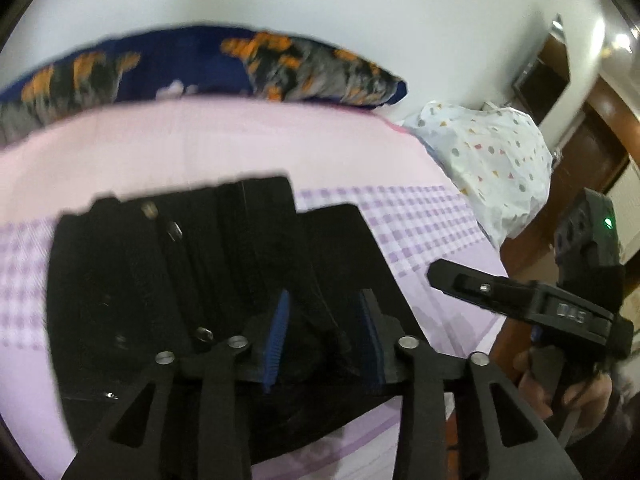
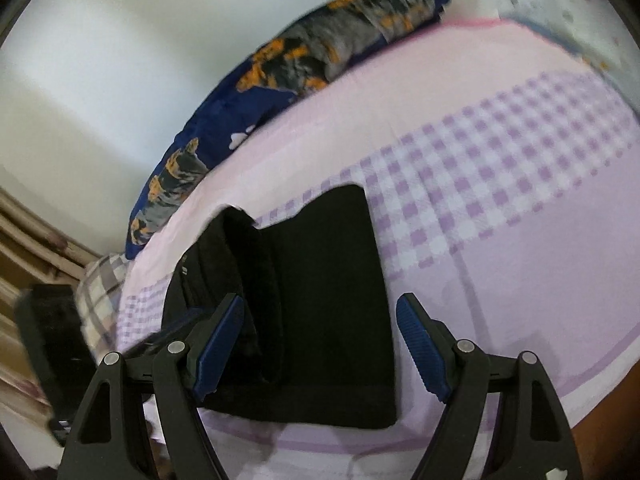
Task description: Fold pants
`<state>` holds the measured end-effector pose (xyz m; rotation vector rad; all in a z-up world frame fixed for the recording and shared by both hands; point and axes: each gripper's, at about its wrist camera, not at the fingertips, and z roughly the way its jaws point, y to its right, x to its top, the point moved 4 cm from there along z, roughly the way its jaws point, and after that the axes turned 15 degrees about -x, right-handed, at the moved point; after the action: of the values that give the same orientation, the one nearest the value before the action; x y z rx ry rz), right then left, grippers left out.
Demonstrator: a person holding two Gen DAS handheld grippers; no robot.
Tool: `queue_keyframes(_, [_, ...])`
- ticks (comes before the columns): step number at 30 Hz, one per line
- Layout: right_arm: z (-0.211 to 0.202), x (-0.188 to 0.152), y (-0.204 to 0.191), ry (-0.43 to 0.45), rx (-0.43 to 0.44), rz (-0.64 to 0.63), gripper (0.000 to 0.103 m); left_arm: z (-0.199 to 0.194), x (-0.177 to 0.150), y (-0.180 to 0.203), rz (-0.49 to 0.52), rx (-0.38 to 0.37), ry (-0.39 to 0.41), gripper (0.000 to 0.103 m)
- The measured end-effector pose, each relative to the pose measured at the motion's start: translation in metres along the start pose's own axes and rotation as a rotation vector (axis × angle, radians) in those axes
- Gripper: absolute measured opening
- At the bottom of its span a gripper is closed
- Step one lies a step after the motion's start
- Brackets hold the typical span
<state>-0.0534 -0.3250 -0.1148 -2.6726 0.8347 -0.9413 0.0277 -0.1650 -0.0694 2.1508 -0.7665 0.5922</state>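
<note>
Black pants (image 1: 180,300) lie folded into a thick stack on the bed's pink and lilac checked sheet (image 1: 400,220). My left gripper (image 1: 324,340) hovers low over the near part of the stack; its blue pads stand apart, and a hump of black cloth lies between them without being pinched. In the right wrist view the pants (image 2: 328,300) show a flat top layer, with folded layers at the left. My right gripper (image 2: 320,350) is wide open above their near edge with nothing held. From the left wrist view, the right gripper (image 1: 440,276) sits off the bed's right side, held by a hand (image 1: 560,392).
A dark blue pillow (image 1: 240,64) with orange and grey print lies along the wall at the far side of the bed. A white dotted bundle (image 1: 492,168) sits at the bed's far right corner, with brown wooden furniture (image 1: 580,152) behind. A blurred dark object (image 2: 44,340) is left of the bed.
</note>
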Motion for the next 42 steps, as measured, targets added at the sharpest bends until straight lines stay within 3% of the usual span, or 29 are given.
queue_keyframes(5, [0.005, 0.001, -0.014, -0.024, 0.037, -0.047, 0.077, -0.035, 0.011, -0.004, 0.034, 0.058, 0.068, 0.052])
queue_keyframes(10, [0.023, 0.002, -0.028, -0.142, 0.17, -0.042, 0.077, -0.073, 0.0, -0.051, -0.04, 0.188, 0.125, 0.054])
queue_keyframes(17, [0.054, 0.004, -0.044, -0.255, 0.234, -0.079, 0.072, -0.095, -0.029, -0.118, -0.145, 0.36, 0.109, 0.054])
queue_keyframes(24, [0.087, 0.006, -0.047, -0.347, 0.236, -0.109, 0.065, -0.084, -0.046, -0.137, -0.193, 0.37, 0.06, 0.054])
queue_keyframes(32, [0.099, 0.012, -0.056, -0.326, 0.284, -0.127, 0.06, -0.061, -0.049, -0.145, -0.241, 0.299, 0.022, 0.054])
queue_keyframes(35, [0.103, 0.012, -0.064, -0.326, 0.299, -0.154, 0.053, -0.054, -0.053, -0.149, -0.238, 0.315, 0.013, 0.056])
queue_keyframes(38, [0.112, 0.007, -0.074, -0.366, 0.345, -0.159, 0.039, -0.054, -0.055, -0.151, -0.242, 0.307, 0.018, 0.057])
queue_keyframes(42, [0.117, 0.006, -0.078, -0.369, 0.377, -0.144, 0.034, -0.055, -0.057, -0.156, -0.279, 0.278, 0.023, 0.058])
